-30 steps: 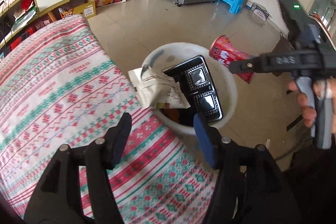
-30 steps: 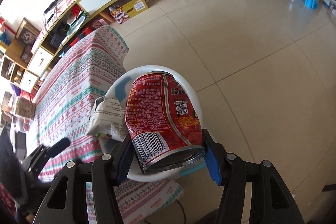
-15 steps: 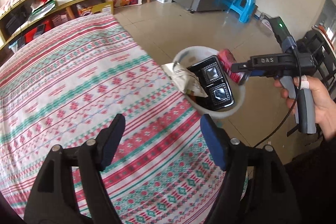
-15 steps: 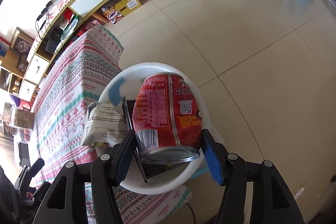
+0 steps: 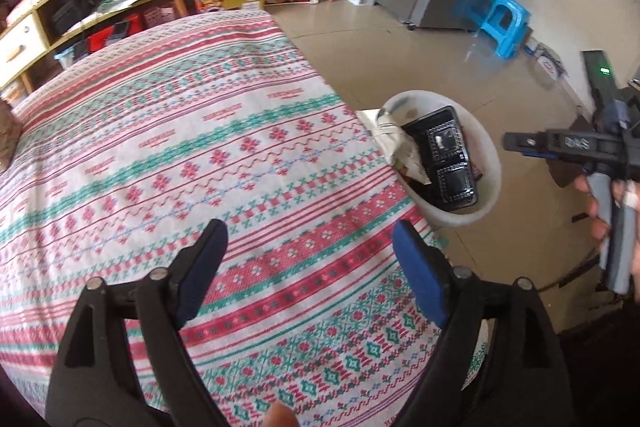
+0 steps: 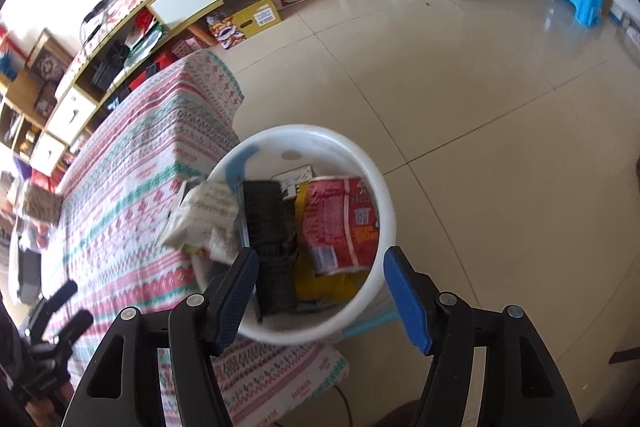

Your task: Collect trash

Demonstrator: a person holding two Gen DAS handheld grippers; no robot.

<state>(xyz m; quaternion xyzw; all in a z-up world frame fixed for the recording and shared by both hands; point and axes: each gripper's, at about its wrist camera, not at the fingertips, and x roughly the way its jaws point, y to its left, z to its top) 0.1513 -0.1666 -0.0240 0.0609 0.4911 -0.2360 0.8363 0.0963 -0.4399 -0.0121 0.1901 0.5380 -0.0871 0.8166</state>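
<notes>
Trash fills the white bin [image 6: 376,183], which stands on the tiled floor [image 6: 500,99] touching the right edge of the bench [image 6: 132,195], close to its near right corner. Inside it, the crushed red can [image 6: 340,223] lies on its side against the right wall, on top of a yellow wrapper [image 6: 320,283]. A black plastic tray [image 6: 270,247] stands on edge down the middle. A pale crumpled bag [image 6: 200,223] leans over the left rim toward the bench.

The right tool [image 6: 320,291] hangs above the near rim of the bin with its blue pads spread apart. Its jaws have just been opening, and nothing is between them; the can lies loose below. In the left wrist view the same tool [image 5: 516,143] reaches in from the right, gripped by a hand [image 5: 604,211], with its tip near the bin [image 5: 490,155] and apart from it.

The left tool [image 5: 308,247] is held over the near part of the bench [image 5: 180,131], which is covered by a cloth in red, green and white stripes. Its jaws have also just been opening and stand wide, with only the cloth seen between them. A fingertip [image 5: 280,415] shows at the bottom edge of that view.
</notes>
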